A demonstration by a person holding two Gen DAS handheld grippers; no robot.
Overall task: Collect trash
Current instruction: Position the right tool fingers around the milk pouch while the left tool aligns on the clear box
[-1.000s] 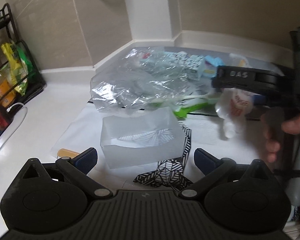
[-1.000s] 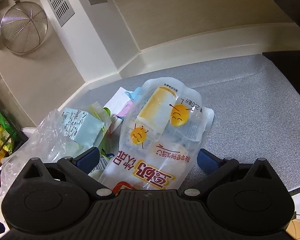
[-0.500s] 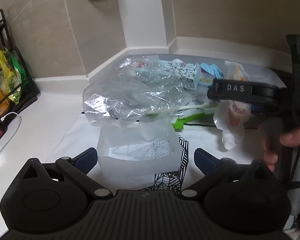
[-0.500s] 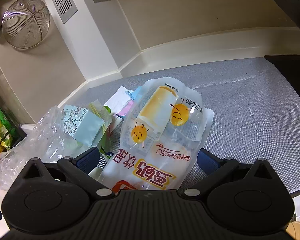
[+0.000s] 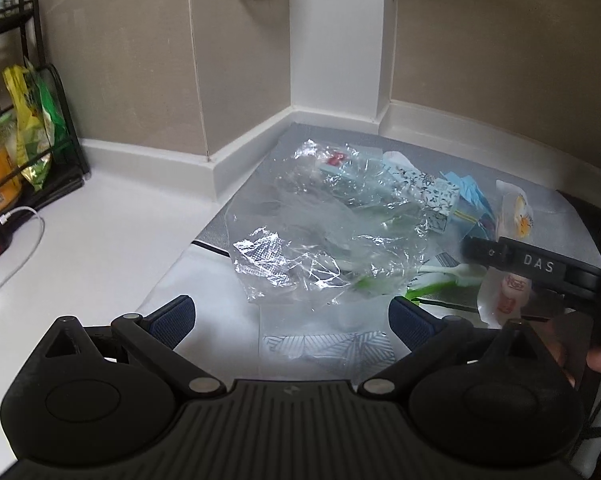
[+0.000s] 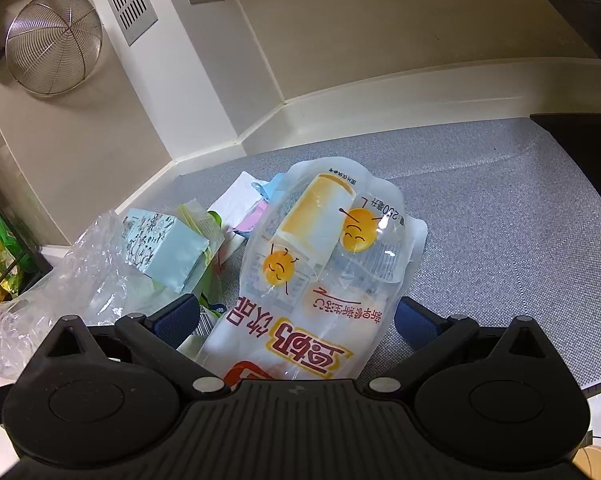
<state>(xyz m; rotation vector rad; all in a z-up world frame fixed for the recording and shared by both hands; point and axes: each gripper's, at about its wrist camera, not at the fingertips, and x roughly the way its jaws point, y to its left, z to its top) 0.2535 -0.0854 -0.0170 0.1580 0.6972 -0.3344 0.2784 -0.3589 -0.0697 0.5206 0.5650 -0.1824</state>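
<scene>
Trash lies heaped on the grey mat (image 6: 500, 216) in the counter corner: a soy-milk pouch (image 6: 320, 272), a crumpled clear plastic bag (image 5: 320, 236), a pale blue carton (image 6: 164, 252) and a green-and-white brush (image 5: 432, 280). Judging by its flat, film-like look, the pouch is light, limp and slick, so the firmest hold is probably across its width near the lower, printed end. The plastic bag should crush easily and may drag neighbouring scraps along. The right gripper (image 6: 300, 320) has its jaws spread wide on either side of the pouch, pads not pressing it. The left gripper (image 5: 292, 316) is equally wide, hovering empty before the plastic bag and a translucent white bag (image 5: 324, 332) below it
</scene>
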